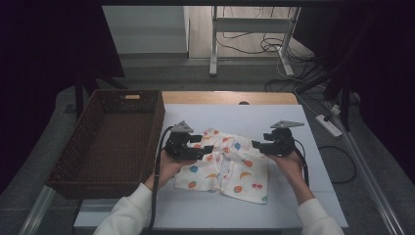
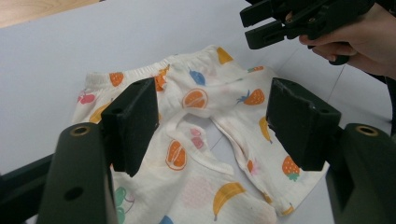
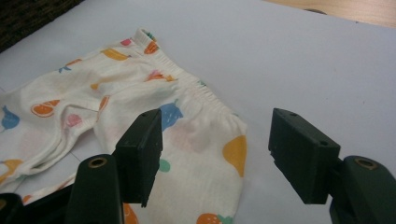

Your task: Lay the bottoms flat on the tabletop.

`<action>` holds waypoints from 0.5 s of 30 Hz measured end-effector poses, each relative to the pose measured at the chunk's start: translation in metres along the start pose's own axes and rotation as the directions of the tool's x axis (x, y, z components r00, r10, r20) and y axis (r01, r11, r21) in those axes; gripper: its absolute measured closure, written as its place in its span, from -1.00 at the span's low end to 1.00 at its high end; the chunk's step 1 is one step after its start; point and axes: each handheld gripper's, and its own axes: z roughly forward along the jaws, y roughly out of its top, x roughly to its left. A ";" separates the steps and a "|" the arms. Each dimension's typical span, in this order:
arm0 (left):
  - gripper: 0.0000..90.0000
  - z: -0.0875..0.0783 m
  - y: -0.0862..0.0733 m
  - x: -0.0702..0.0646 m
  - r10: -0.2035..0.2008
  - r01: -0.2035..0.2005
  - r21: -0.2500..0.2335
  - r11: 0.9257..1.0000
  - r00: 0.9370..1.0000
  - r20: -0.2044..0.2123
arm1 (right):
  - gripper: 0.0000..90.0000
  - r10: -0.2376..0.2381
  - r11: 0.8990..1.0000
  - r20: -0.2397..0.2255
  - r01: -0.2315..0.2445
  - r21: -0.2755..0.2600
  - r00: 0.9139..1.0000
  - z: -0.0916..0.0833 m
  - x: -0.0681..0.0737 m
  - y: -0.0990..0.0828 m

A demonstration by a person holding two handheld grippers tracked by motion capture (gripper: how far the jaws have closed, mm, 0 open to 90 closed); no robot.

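One pair of small fruit-print trousers (image 1: 226, 164) is lying crumpled on the white sheet (image 1: 303, 196) covering the counter (image 1: 230, 97), about in the middle, with two legs fanning toward the near side and the elastic waistband bunching at the far edge. Two grippers are working over it, one in each hand.

One brown woven basket (image 1: 105, 142) is sitting at the left of the counter, just beside the sheet's left edge, and it is standing apart from the garment. Beyond the far edge, a white frame and loose cables are lying on the floor, well away from the work. Nothing is lying between the grippers and the cloth.

The left gripper (image 1: 196, 145) is hovering over the left part of the trousers; in the left gripper view its jaws are standing wide apart with the crotch and both legs (image 2: 205, 140) showing between them, and the pads are not pressing on the fabric. The right gripper (image 1: 260, 145) is hanging over the right end; in the right gripper view its jaws are gaping wide above the waistband corner (image 3: 205, 140), holding nothing. Whether either jaw tip is brushing the cloth, I cannot tell.
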 end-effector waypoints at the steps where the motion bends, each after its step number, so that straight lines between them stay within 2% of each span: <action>1: -0.25 0.000 0.000 0.000 -0.001 0.001 0.000 1.000 1.000 -0.001 | -0.19 -0.001 1.000 0.001 0.001 0.002 1.000 0.001 -0.001 0.000; 15: -0.26 0.002 0.000 -0.001 0.004 -0.004 0.005 1.000 1.000 -0.003 | -0.12 0.003 0.999 0.020 -0.004 0.042 1.000 0.023 -0.006 0.002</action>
